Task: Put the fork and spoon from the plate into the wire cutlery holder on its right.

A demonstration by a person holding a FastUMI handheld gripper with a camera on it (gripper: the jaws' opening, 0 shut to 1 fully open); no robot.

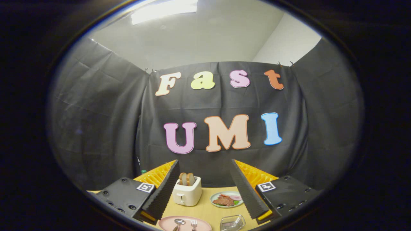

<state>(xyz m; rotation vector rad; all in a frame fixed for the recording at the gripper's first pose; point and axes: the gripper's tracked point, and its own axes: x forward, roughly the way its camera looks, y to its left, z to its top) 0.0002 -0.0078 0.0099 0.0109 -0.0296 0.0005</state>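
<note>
Gripper view: we look forward along the tongs [205, 189], lower centre of the frame, over a light wooden desk [205, 207].
Tongs: released, the two dark ribbed fingers [163, 189] spread wide and touching nothing; orange ridged backing shows behind each.
Plate: pink plate [185, 223] at the bottom centre of the frame, between the fingers and just ahead of them, partly cut by the lower edge.
Spoon: spoon [178, 222] lies on the pink plate, bowl towards the booth wall, left of the fork.
Fork: fork [194, 224] lies on the same plate, tines pointing away from us, just right of the spoon, not touching it as far as we can tell.
Holder: a clear-looking cutlery holder [233, 222] sits on the desk just right of the plate, bottom centre-right; too small for us to make out its wires.
Toaster: white toaster [187, 192] beyond the plate, centre-left between the fingers, two bread slices [186, 178] standing in its slots.
Food plate: a light green plate [226, 199] with meat and slices, right of the toaster, beyond the holder.
</note>
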